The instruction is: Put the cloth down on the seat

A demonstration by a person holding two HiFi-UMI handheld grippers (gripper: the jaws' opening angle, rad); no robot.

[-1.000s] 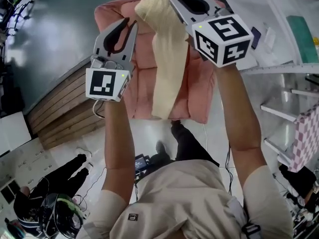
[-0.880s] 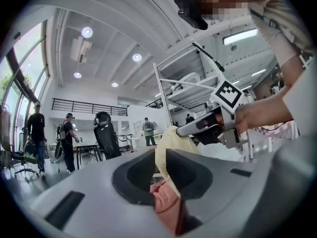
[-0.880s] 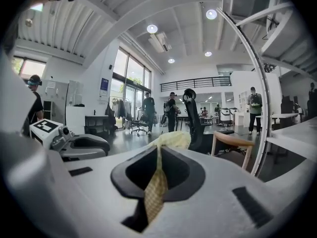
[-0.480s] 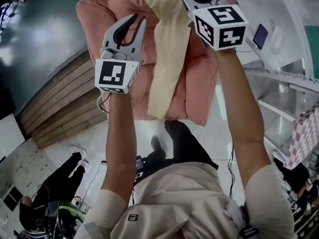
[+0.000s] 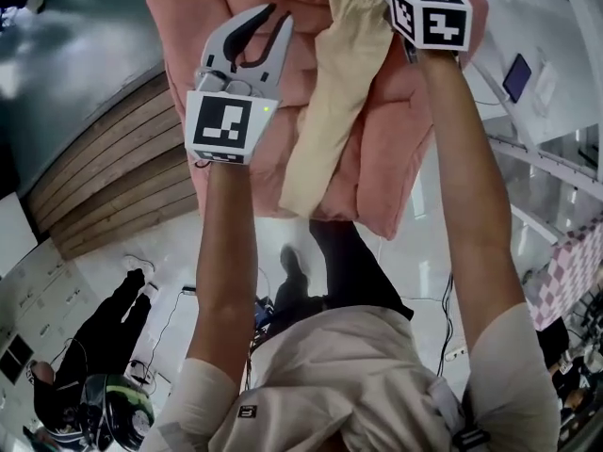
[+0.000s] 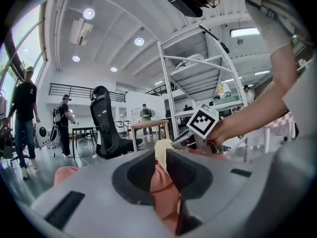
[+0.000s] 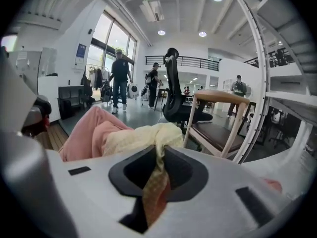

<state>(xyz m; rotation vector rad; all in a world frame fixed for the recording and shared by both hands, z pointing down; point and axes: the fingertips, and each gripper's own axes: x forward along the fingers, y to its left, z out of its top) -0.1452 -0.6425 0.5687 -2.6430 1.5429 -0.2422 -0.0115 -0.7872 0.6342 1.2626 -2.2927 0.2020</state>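
Now, cloth (image 5: 330, 102) over pink seat (image 5: 179, 36).

Head view: top edge cuts off right gripper (image 7: 160, 151) jaws, cloth (image 5: 339, 92) upper end, seat (image 5: 179, 26) back. Right gripper view: jaws have just been opening, cloth between them. At left gripper (image 6: 161, 155): pink in the gap, nipped or merely behind, can't tell. Cloth and arms (image 5: 226, 252) hide much of seat's front edge.
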